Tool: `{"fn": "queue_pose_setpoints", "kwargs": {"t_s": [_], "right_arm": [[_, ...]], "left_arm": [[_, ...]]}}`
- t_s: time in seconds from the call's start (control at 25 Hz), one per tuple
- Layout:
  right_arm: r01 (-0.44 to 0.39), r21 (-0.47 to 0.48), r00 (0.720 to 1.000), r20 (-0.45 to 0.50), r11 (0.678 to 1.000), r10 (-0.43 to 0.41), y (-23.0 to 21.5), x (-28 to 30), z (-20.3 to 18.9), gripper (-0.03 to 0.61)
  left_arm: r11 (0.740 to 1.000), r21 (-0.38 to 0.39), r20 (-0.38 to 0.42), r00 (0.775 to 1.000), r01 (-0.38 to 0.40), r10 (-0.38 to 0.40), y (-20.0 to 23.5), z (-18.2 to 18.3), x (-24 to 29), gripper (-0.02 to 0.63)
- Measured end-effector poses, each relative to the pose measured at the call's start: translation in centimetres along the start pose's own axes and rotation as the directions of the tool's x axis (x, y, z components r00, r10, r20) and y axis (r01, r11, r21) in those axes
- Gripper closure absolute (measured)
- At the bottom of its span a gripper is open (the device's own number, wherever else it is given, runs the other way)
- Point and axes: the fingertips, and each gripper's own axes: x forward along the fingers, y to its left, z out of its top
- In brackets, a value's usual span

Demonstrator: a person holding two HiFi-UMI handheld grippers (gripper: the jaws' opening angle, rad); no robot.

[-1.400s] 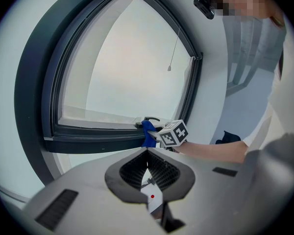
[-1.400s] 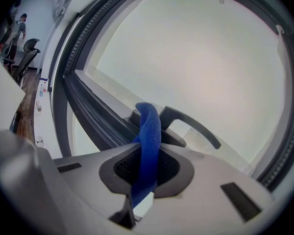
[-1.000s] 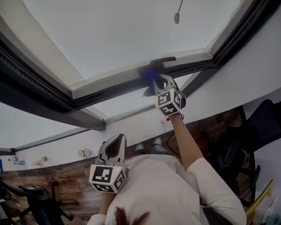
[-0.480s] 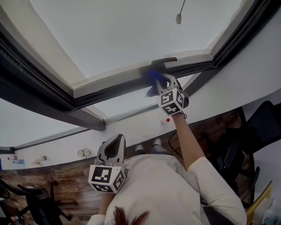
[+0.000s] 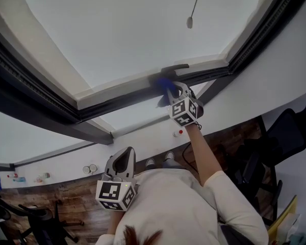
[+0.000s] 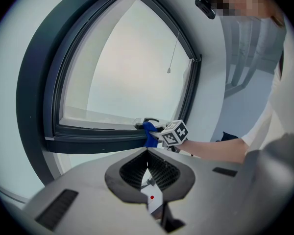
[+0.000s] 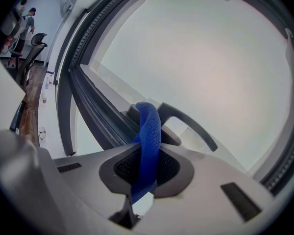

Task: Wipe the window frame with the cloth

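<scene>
Cloth point(image 7: 148, 131): blue fabric with a coarse woven texture, matt, hanging in soft folds.
Window frame point(image 7: 95, 116): dark grey, smooth and matt; cannot tell whether it is painted metal or plastic. A ribbed seal strip point(image 7: 88, 31) runs along it.
Handle point(image 7: 186, 124): the same dark finish, with a slight sheen.
Right gripper point(image 7: 146, 155) and left gripper point(image 6: 148, 155): light grey matt plastic shells. The fingers point(image 6: 132, 169) are lined with black ribbed pads.
Floor point(image 5: 76, 192): brown wood planks, low gloss.
Wall point(image 5: 275, 80): white, smooth, matt.
</scene>
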Motion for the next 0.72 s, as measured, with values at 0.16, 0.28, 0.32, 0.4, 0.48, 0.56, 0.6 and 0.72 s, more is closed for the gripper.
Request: {"fn": "queue_pose_setpoints", "kwargs": {"t_s": [0.16,0.28,0.32,0.4,0.48,0.56,0.6,0.72], "right_arm": [[-0.001,0.011,1.0,0.004,1.0,0.001,-0.3,-0.1,-0.3,0.535],[-0.016,0.036,1.0,0.014,0.999,0.016,-0.5,-0.1,-0.4,0.535],[-0.021,0.038,1.0,0.016,0.999,0.02,-0.5,-0.1,-0.4,0.535],[-0.025,0.037,1.0,0.02,0.999,0.025,-0.5,-0.1,-0.4,0.535],[-0.028,0.037,0.999,0.024,0.999,0.027,-0.6,-0.1,-0.4,0.534],[-0.032,0.039,0.999,0.029,0.999,0.03,-0.6,-0.1,-0.4,0.535],[-0.033,0.042,0.999,0.031,0.999,0.032,-0.6,-0.1,-0.5,0.535],[-0.031,0.057,0.999,0.035,0.998,0.029,-0.8,-0.1,-0.7,0.535]], "left_arm": [[1.0,0.002,0.004,1.0,0.0,0.0,-0.1,0.2,0.1,0.604],[1.0,0.003,0.004,1.0,0.001,-0.001,-0.1,0.3,0.3,0.604],[1.0,0.003,0.004,1.0,0.001,-0.001,-0.1,0.3,0.3,0.606],[1.0,0.004,0.004,1.0,0.003,-0.003,-0.2,0.3,0.5,0.604],[1.0,0.006,0.004,1.0,0.006,-0.006,-0.3,0.4,0.7,0.604],[1.0,0.007,0.005,1.0,0.007,-0.007,-0.3,0.4,0.8,0.604],[1.0,0.008,0.005,1.0,0.007,-0.007,-0.3,0.5,0.9,0.605],[1.0,0.006,0.004,1.0,0.007,-0.007,-0.2,0.5,1.1,0.604]]}}
